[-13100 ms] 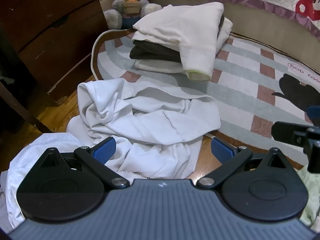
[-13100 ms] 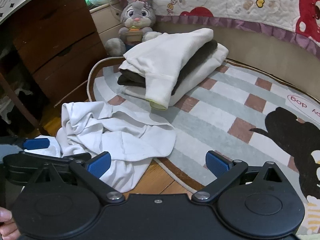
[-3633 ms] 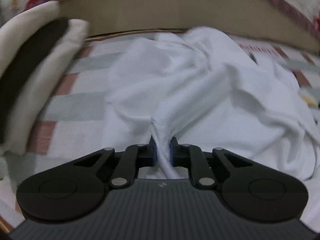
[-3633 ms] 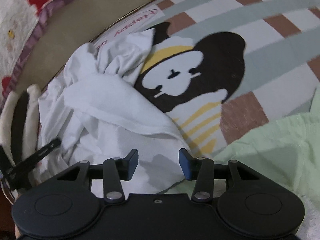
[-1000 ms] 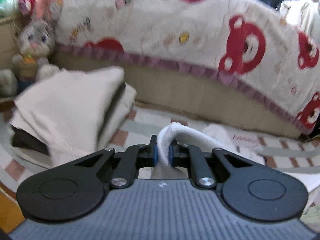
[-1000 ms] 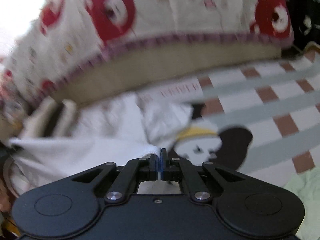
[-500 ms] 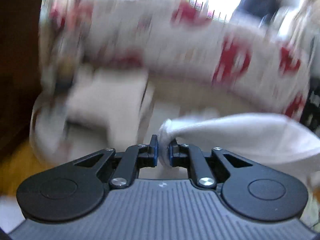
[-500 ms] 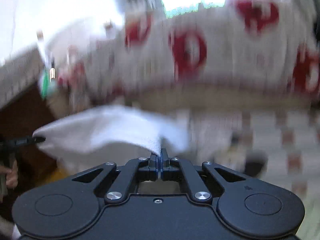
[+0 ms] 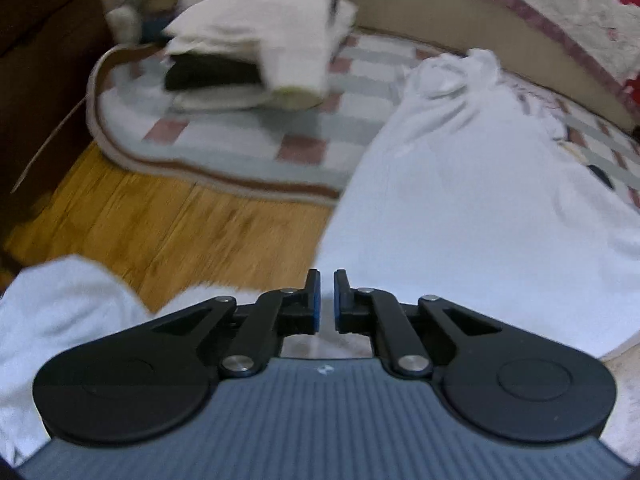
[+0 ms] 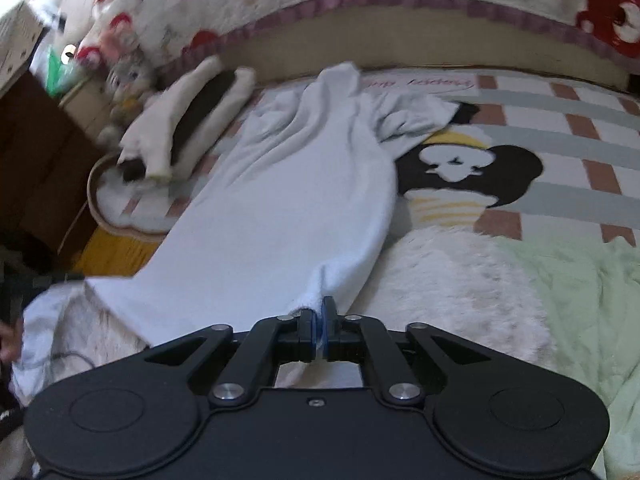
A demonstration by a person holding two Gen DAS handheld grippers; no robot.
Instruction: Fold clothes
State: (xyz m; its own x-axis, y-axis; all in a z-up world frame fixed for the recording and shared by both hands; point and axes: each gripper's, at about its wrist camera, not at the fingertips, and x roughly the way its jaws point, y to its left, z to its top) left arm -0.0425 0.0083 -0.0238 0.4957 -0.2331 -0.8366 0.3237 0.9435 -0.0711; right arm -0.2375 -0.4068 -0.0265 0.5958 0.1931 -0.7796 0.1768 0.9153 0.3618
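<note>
We hold the white shirt (image 10: pixel 288 200) stretched across the rug's (image 10: pixel 560 120) near edge, right gripper (image 10: pixel 319 316) and left gripper (image 9: pixel 324 296) fingers each pinching a hem corner; lower evenly, keeping tension.

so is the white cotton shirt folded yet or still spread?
Spread, not folded: the white cotton shirt lies stretched lengthwise across the checked rug, collar end still bunched. The right gripper pinches its hem corner.

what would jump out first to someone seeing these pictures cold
The white shirt stretched long across the patterned rug, one corner pinched in the right gripper and another in the left gripper. Next, the stack of folded clothes at the rug's far left, by the stuffed toy.
</note>
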